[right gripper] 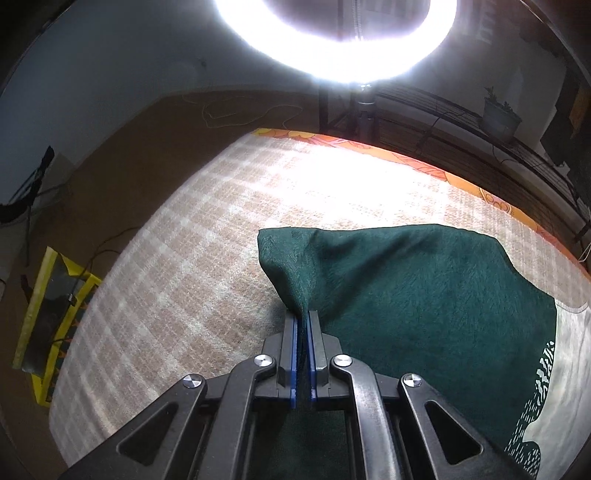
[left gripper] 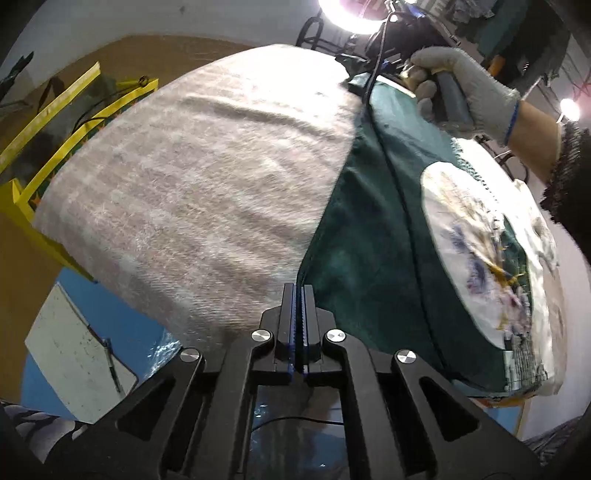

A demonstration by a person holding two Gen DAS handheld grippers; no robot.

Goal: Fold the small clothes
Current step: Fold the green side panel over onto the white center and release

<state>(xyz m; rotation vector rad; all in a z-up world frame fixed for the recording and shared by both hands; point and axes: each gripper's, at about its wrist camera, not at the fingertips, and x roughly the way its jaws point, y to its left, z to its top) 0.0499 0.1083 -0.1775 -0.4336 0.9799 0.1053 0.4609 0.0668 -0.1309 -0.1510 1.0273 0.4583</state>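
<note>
A small dark green garment [left gripper: 369, 229] with a white printed patch [left gripper: 476, 251] lies on a checked beige blanket [left gripper: 207, 177]. My left gripper [left gripper: 300, 290] is shut on the garment's near left edge, which runs up from between the fingers. In the right wrist view my right gripper [right gripper: 303, 317] is shut on a bunched corner of the green garment [right gripper: 406, 280], lifted off the blanket [right gripper: 207, 258]. In the left wrist view a gloved hand [left gripper: 465, 88] holds the right gripper's handle at the garment's far end.
A yellow-framed object [left gripper: 44, 147] stands on the brown floor left of the table. A white board with a pen [left gripper: 77, 354] lies on a blue surface below. A bright ring light [right gripper: 340, 33] glares above, with a dark shelf and potted plant [right gripper: 498, 114] behind.
</note>
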